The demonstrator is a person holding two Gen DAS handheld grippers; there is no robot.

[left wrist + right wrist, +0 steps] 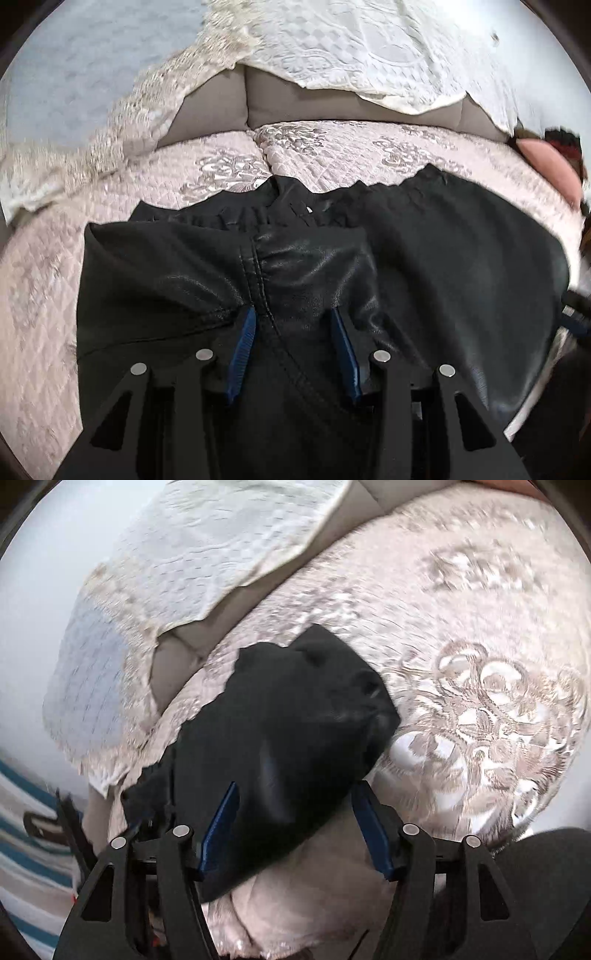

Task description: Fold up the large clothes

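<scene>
Jacket (295, 266), black, limp, slick and fairly heavy: take hold at seams; left tongs (293, 317) grip a bunched seam, right tongs (295, 794) gape, gripping nothing.

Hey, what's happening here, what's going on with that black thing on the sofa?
A person with a handheld gripper in each hand is folding a black leather-look garment spread on a sofa's pinkish quilted cover. The left gripper sits over a bunched seam, its blue pads either side of the fabric; whether they pinch it is unclear. The right gripper stands open above a dark fold of the garment, the pads not pressing on it. A cream lace throw drapes the backrest.
</scene>
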